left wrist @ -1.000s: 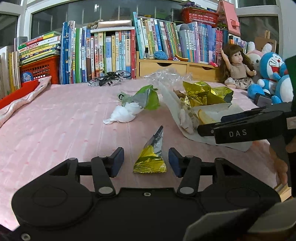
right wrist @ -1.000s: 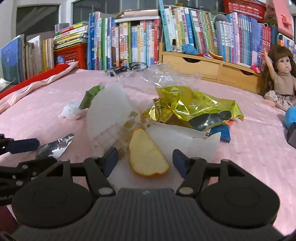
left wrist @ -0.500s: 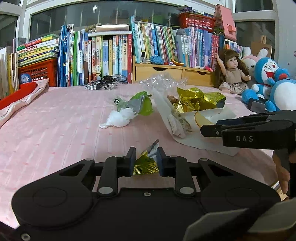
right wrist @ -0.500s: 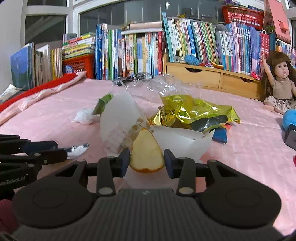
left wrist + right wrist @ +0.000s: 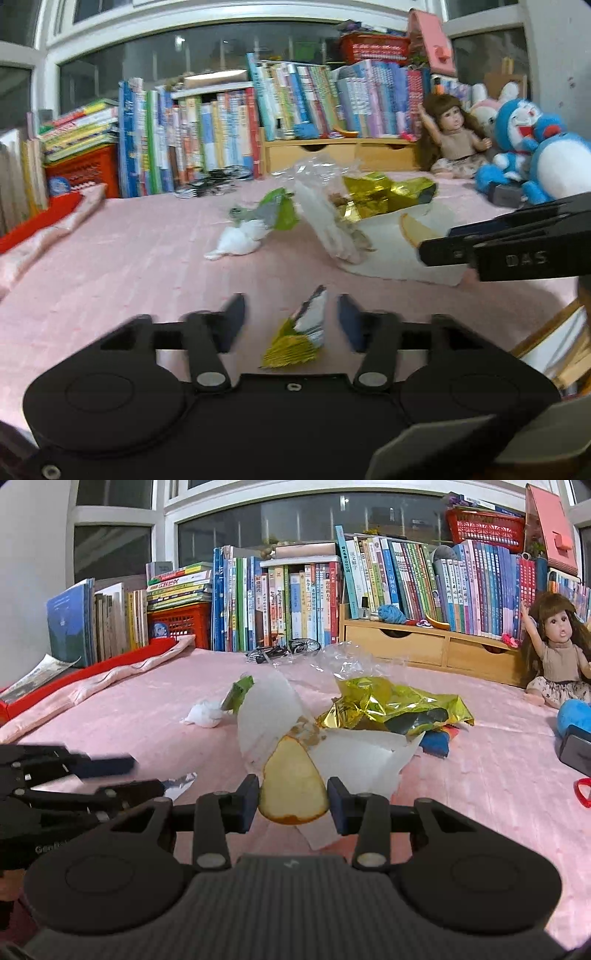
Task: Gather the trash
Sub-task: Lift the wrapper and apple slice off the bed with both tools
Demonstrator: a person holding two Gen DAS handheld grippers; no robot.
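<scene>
Here, on the pink bedspread (image 5: 122,266), trash lies scattered in front of a long row of books (image 5: 295,590). Left gripper (image 5: 291,319): jaws opening, fingers well apart, both pads clear of the small gold-and-silver wrapper (image 5: 299,338) that sits between them, tipped up on the cloth. Nothing pressed on it.

Right gripper (image 5: 293,799): fingers drawn in on either side of the fruit slice (image 5: 293,792), a pale yellow wedge with an orange rind edge. The left pad touches its side; the right one stands just beside it, contact there hard to tell. The slice is over the white paper sheet (image 5: 365,757), which is creased and folded up at one corner.

Behind the paper: a crumpled gold foil bag (image 5: 399,705), a clear plastic bag (image 5: 343,661) further back, and a small blue scrap (image 5: 436,742) at the foil's near edge. To the left of these, a white tissue wad (image 5: 205,714) touching a green wrapper (image 5: 238,696).

From the left camera the right gripper comes in from the right edge, its fingers at the fruit.

A doll (image 5: 557,650) sits by the wooden drawer unit (image 5: 406,646), blue plush toys (image 5: 532,147) near her
</scene>
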